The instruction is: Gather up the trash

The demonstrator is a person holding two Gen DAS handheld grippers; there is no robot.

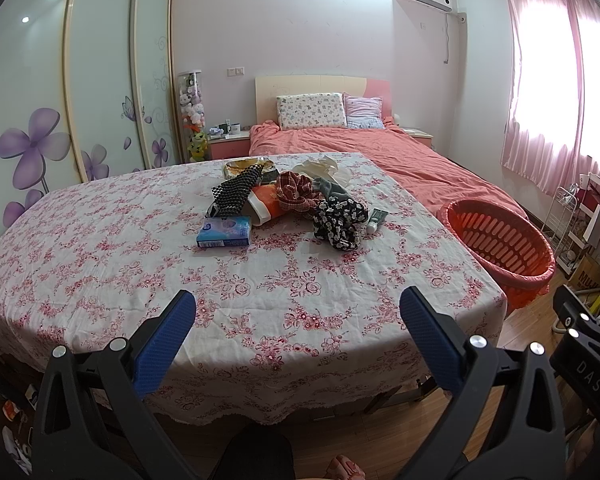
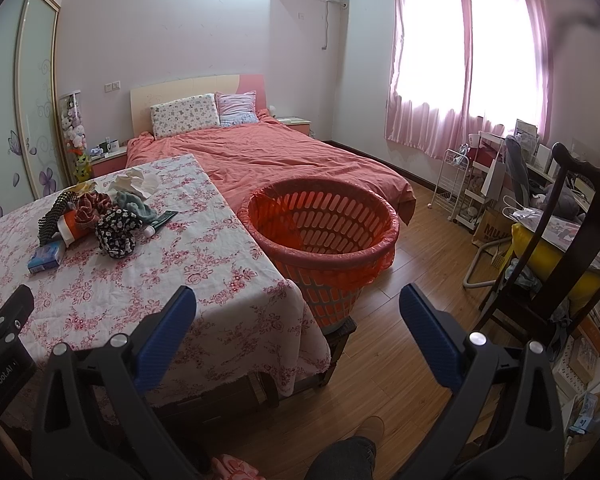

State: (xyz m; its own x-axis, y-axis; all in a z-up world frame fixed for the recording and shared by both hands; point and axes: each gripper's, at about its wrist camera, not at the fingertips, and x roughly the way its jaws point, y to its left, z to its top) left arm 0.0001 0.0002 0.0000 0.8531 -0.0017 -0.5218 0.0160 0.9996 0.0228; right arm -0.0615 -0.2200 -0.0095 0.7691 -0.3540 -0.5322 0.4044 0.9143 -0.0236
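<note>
Both my tongs are spread wide and hold nothing: the left gripper (image 1: 298,316) hangs over the near edge of the table (image 1: 100,272), the right gripper (image 2: 298,316) off its corner, over the floor. The trash sits in a heap at my left tong's 12 o'clock, far across the cloth: a tissue pack (image 1: 225,231) nearest me, crumpled tissue (image 1: 320,166) at the back, a small tube (image 1: 376,220) at 1 o'clock, with scrunchies (image 1: 340,218) and a beaded strip (image 1: 232,192) tangled between. The basket (image 2: 320,236), lined with a red bag, stands just beside the table at my right tong's 12 o'clock. I judge nothing is collected yet. I would reach first for the pack, since it lies apart, approaching low and flat, jaws straddling its short sides. I should leave the hair ties, which look like keepers, not rubbish.
</note>
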